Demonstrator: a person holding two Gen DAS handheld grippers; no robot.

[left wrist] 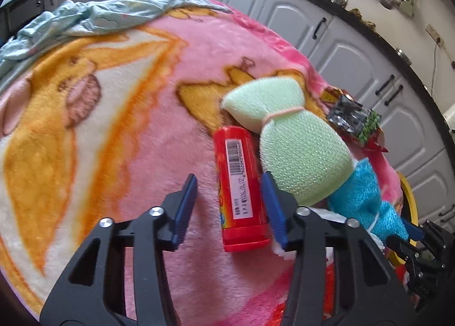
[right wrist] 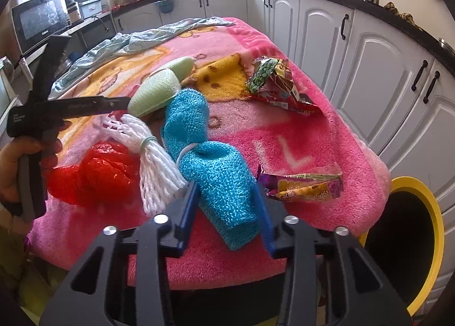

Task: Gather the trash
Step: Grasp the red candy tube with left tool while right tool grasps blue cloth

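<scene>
A red tube (left wrist: 240,186) with a barcode label lies on the pink blanket (left wrist: 136,127). My left gripper (left wrist: 229,185) is open and its blue fingers straddle the tube without closing on it. A green sponge (left wrist: 293,144) lies against its right finger. My right gripper (right wrist: 224,195) is open around the near end of a blue mesh scrubber (right wrist: 210,161). A purple snack wrapper (right wrist: 304,185) lies just right of it. A crumpled green and red snack bag (right wrist: 273,81) lies farther back. A red plastic bag (right wrist: 96,169) and a white net bundle (right wrist: 150,161) lie to the left.
A bin with a yellow rim (right wrist: 421,240) stands on the floor at the blanket's right corner. A light blue cloth (right wrist: 142,38) lies crumpled at the far edge. White cabinets (right wrist: 369,75) run along the right. The left gripper's body (right wrist: 51,109) reaches in from the left.
</scene>
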